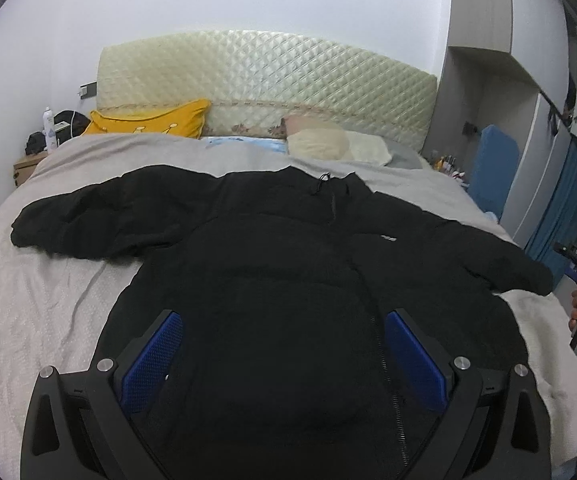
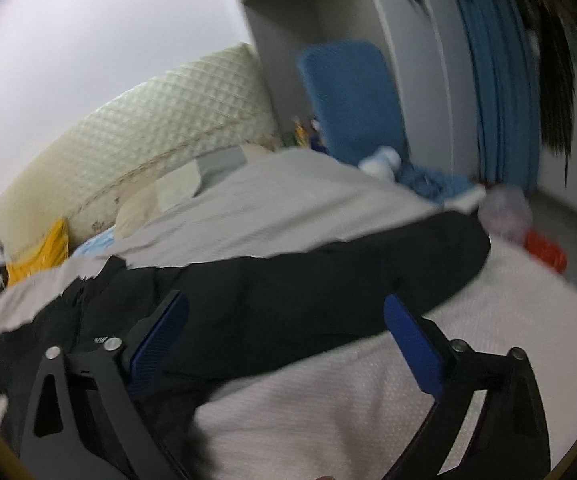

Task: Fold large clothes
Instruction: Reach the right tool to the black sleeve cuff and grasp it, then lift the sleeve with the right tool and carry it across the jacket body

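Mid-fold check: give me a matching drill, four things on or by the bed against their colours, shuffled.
Things:
1. jacket
2. pillow by the headboard, left
3. bedspread
4. gripper pads

Colours:
A. blue
B. light grey
C. black
D. yellow

Pairs: 1-C, 2-D, 3-B, 4-A

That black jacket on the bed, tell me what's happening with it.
A person with a gripper in each hand is about to fold the black jacket, which lies spread flat on the bed, front up, sleeves out to both sides. The left gripper hovers open over the jacket's lower body. The right gripper is open above the right sleeve. Neither holds any fabric yet, so no fold has started.
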Tool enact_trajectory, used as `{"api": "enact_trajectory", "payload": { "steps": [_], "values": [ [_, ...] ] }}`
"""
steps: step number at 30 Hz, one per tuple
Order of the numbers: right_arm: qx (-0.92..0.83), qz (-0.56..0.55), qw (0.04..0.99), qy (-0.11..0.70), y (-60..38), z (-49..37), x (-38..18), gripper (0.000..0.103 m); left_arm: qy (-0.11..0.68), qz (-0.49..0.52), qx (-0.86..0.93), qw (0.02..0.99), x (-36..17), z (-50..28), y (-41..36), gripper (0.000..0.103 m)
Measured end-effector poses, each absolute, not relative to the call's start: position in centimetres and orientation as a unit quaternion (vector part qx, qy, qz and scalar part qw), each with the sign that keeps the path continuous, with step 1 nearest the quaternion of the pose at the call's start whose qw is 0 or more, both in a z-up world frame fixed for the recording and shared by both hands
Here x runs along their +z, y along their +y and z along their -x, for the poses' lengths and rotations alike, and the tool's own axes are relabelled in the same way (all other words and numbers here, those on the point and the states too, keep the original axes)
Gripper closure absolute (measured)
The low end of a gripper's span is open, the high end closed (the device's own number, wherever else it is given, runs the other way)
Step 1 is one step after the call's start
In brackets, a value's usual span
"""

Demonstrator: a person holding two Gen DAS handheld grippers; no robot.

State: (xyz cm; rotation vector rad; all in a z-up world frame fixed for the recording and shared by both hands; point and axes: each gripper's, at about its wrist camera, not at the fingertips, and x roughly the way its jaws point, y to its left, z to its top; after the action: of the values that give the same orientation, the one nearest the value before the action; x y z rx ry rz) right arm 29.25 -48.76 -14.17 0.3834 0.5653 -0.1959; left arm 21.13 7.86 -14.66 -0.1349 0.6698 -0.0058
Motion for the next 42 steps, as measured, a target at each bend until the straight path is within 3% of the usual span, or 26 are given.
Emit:
{"api": "enact_trajectory", "payload": {
  "steps": [4, 13, 22, 30, 33, 34, 35, 38, 42],
  "values": [
    [-0.105, -0.226, 0.921, 0.301, -53.6, -30.6, -16.9, 0.019, 0.325, 0.056, 0.012, 0.944, -15.1, -21.8, 7.8, 0.001],
    [-0.107, -0.37, 0.871, 0.304, -64.1, -33.2, -23.2, 0.023, 0.342, 0.064, 0.008, 0.938, -16.6, -25.1, 7.3, 0.001],
    [-0.271, -0.39, 0.842, 0.257, -70.5, -34.1, -27.2, 0.022, 0.341, 0.07, 0.031, 0.937, -17.8, -28.2, 6.8, 0.001],
    [-0.161, -0.388, 0.872, 0.25, -70.4, -37.3, -27.9, 0.023, 0.335, 0.087, 0.035, 0.937, -18.0, -29.3, 7.5, 0.001],
    [-0.134, -0.379, 0.879, 0.258, -69.3, -37.6, -27.2, 0.039, 0.331, 0.074, 0.038, 0.94, -17.2, -29.1, 7.2, 0.001],
    [-0.138, -0.375, 0.879, 0.259, -69.2, -37.6, -27.0, 0.056, 0.329, 0.071, 0.04, 0.941, -16.9, -29.0, 7.2, 0.001],
    [-0.138, -0.379, 0.878, 0.259, -69.1, -37.4, -26.6, 0.064, 0.325, 0.069, 0.038, 0.942, -16.5, -28.7, 7.2, 0.001],
    [-0.145, -0.374, 0.879, 0.259, -68.7, -36.8, -24.8, 0.073, 0.317, 0.06, 0.042, 0.946, -15.8, -28.0, 7.3, 0.001],
    [-0.178, -0.336, 0.89, 0.251, -68.7, -36.1, -20.7, 0.076, 0.315, 0.053, 0.048, 0.947, -15.1, -27.2, 7.7, 0.001]
  ]
}}
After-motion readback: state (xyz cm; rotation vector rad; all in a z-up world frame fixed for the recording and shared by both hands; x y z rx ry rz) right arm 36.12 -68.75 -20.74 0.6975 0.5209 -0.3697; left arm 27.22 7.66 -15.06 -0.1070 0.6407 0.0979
